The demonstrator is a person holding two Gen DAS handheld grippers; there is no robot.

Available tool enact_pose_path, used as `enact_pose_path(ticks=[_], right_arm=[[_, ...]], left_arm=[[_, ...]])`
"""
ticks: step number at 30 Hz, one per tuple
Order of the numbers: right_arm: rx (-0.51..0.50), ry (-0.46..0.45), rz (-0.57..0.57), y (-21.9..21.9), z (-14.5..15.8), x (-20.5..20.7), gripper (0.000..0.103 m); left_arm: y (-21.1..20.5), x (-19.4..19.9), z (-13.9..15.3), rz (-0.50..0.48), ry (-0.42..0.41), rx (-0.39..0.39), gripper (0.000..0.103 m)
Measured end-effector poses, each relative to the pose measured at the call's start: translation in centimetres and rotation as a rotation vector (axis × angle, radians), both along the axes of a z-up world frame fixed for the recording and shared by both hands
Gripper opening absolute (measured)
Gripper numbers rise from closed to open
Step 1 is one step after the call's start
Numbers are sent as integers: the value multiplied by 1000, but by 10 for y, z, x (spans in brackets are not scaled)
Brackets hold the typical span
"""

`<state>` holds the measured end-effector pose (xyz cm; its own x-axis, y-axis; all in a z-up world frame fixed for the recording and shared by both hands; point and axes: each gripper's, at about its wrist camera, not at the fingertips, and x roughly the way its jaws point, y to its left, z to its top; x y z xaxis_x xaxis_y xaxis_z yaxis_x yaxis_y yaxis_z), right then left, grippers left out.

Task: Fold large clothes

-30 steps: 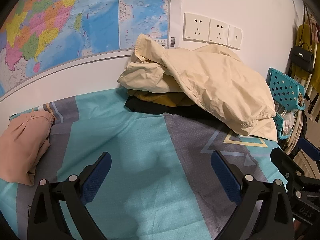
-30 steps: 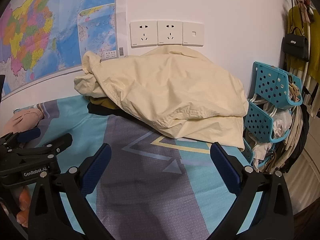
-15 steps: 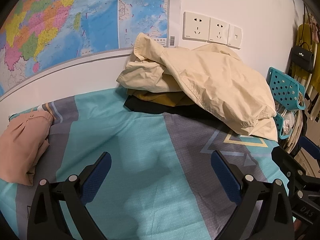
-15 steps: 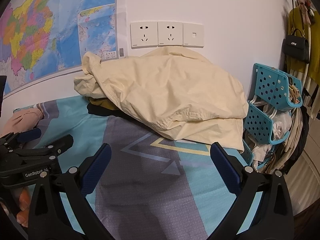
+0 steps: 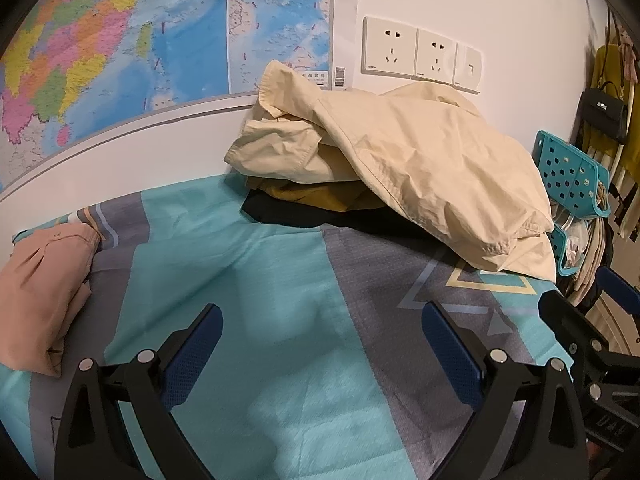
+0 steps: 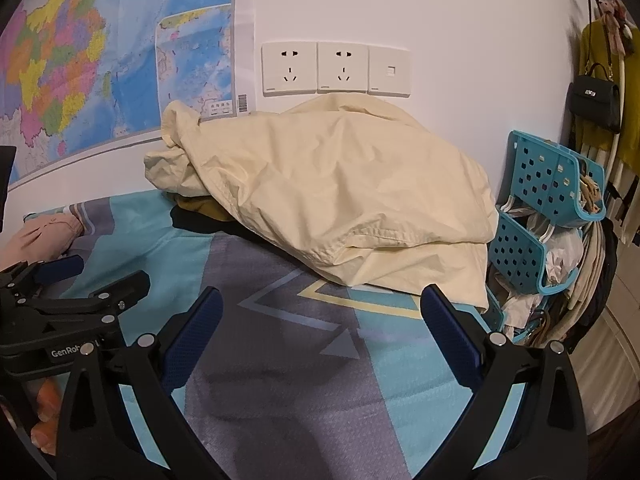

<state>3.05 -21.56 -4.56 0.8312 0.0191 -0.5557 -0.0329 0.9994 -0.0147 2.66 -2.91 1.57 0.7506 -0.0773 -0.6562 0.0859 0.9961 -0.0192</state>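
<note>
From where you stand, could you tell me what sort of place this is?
Probably a bedroom at home: a patterned bedsheet under a heap of clothes topped by a cream garment, a wall map, and a handbag hanging nearby.

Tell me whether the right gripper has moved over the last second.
Yes, slightly: in the right wrist view the wall sockets and cream garment sit a little lower, so the right gripper tilted or rose.

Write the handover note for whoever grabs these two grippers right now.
Left gripper: open, empty, above the bedsheet.
Right gripper: open, empty, facing the pile.
Cream garment: crumpled on top of a mustard garment and a black garment against the wall.
Pink garment: lies bunched at the sheet's left edge.
Done: nothing visibly folded from the pile.
Left: pull the cream garment out, spread it, fold it.
</note>
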Motion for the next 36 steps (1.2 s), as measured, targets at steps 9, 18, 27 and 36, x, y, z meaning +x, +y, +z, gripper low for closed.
enact_pose_path(ticks=[9,18,27,36], right_arm=[[14,-20,17,-2,-2,5,98],[-65,-7,79,5,-5,33,97],[-259,31,169,35,-24,93,97],[-421,12,202,56,-36,138,39]], left_arm=[[-2,8,-2,-10,10,-4,96],[1,39,-10,-12,48,-26,96],[17,83,-14,42,54,-14,96],[62,109,-22,179,67,17,96]])
